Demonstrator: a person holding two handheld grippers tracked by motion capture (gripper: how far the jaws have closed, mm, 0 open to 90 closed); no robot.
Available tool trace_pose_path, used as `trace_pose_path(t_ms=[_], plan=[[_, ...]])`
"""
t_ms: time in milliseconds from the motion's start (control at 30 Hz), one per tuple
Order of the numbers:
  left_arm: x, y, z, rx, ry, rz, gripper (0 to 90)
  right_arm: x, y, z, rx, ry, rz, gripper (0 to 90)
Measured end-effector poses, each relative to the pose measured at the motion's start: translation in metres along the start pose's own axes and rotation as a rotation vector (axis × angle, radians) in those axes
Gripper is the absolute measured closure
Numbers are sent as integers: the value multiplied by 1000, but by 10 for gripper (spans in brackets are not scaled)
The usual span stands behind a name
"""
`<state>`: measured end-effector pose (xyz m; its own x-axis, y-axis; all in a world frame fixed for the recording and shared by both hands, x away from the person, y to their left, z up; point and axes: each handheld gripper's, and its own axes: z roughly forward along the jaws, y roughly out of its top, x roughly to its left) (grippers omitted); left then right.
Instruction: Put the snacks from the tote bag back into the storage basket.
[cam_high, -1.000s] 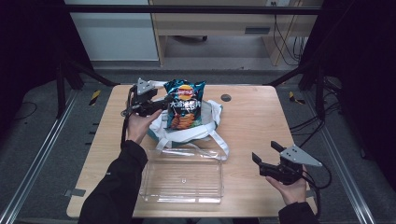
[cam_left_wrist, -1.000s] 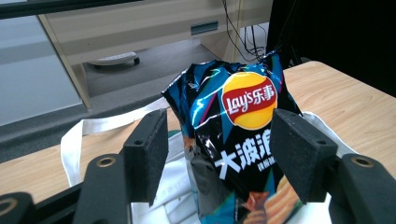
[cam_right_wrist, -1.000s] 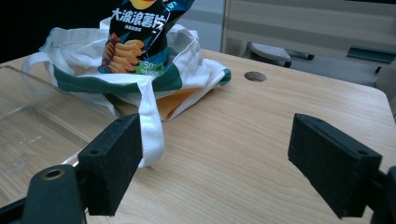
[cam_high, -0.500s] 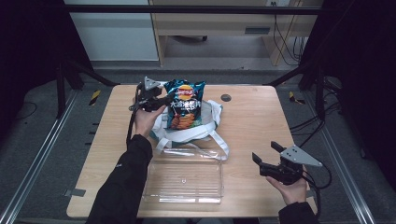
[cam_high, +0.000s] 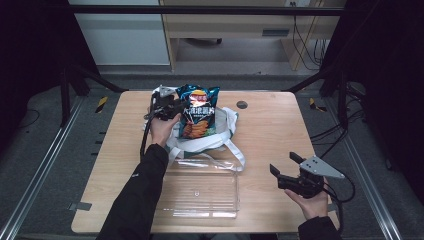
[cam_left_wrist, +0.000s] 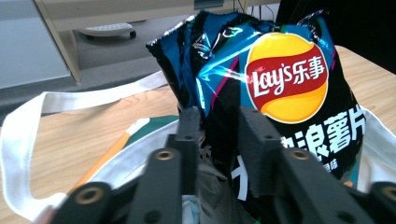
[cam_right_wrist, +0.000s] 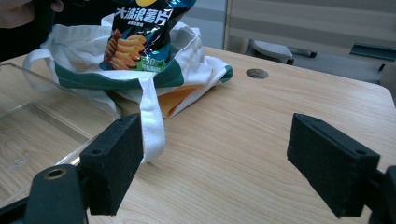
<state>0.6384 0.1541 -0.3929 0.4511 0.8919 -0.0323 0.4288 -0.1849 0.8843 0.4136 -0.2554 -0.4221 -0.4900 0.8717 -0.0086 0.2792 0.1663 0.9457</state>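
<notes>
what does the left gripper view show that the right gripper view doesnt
Left gripper view alone: the red and yellow Lay's logo on the upper part of the chip bag, with the left hand-held gripper closed on the bag's edge.

Right gripper view alone: the clear plastic tray, the round hole in the table, and the right hand-held gripper with jaws wide apart over bare wood.

Both: the blue chip bag, the white tote bag and its strap, and the wooden table.
</notes>
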Motion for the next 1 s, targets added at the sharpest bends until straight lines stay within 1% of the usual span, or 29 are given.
trace_pose_path(t_ms=[33,67,133,200,267,400,500,567,633,667,700,767,833,933,967,1000], plan=[[0,0,1,7,-2,-1,790,0,0,0,1,0,-1,186],[-1,0,1,13,-6,-12,823,0,0,0,1,1,-1,186],[-2,0,2,22,-8,-11,874,0,0,0,1,2,-3,188],[-4,0,0,27,-10,-12,900,0,0,0,2,2,-4,188],[-4,1,-5,24,-15,-12,900,0,0,0,2,3,-4,190],[-8,1,-23,-3,-35,-35,900,0,0,0,2,2,-5,191],[-13,-3,-34,2,-30,-29,900,1,0,0,5,2,-5,192],[-15,-7,-39,-3,-19,-13,900,1,0,1,5,3,-7,192],[-16,-11,-45,-5,-21,-2,900,1,-1,1,7,2,-10,193],[-17,-13,-46,-8,-16,11,900,1,-1,2,8,2,-10,193],[-16,-14,-47,-8,-11,17,900,2,-1,2,8,3,-8,194],[-15,-14,-45,-11,-11,13,900,2,-1,2,10,3,-11,194],[-13,-13,-41,-15,-7,13,900,2,-1,3,12,3,-13,195],[-10,-11,-34,-10,2,10,900,1,-1,3,15,6,-16,197],[-10,-10,-33,-8,12,12,900,1,-1,3,18,6,-12,197],[-10,-10,-31,-10,13,6,898,1,-1,3,16,7,-11,197]])
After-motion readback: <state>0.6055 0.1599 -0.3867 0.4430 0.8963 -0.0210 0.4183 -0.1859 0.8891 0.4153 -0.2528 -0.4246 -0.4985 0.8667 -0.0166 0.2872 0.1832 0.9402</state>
